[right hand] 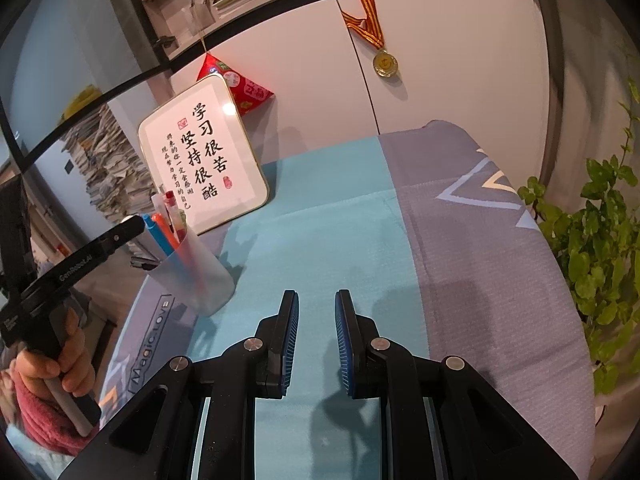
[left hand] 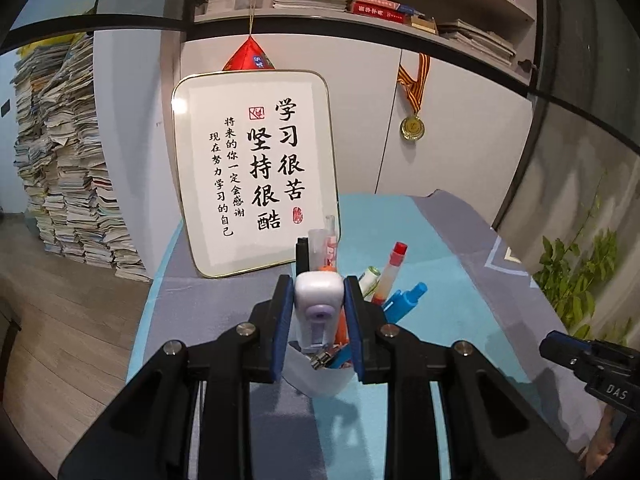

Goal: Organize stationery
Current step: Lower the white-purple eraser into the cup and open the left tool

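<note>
- White-and-lilac plastic correction-tape dispenser (left hand: 319, 312) sits clamped between the blue pads of the left tongs (left hand: 318, 320), held directly above the translucent plastic pen cup (left hand: 320, 380), which stands on the left part of the counter's teal-and-grey cloth (right hand: 328, 216).
- Judging by the task, the step in hand is dropping the dispenser into the cup. To do it well, bring its lower end down into a gap between the pens, keep it upright, and part the pads only once it is inside the rim; the cup looks light, so a sideways nudge could tip it.
- Crowding is the risk: a blue pen (left hand: 404, 300), a red-capped glue pen (left hand: 394, 268) and orange markers already fill the opening.
- Right tongs (right hand: 317, 332) stand slightly apart with nothing between them, hovering over bare teal cloth well to the right of the cup.
- Only the left wrist view shows the grip and the cup's contents from above.
- Only the right wrist view shows the cup's full side wall (right hand: 200, 276), the person's hand (right hand: 60, 360) on the left handle, and the empty cloth to its right.
- Both views show the gold-framed calligraphy board (left hand: 256, 172) leaning at the far side.
</note>
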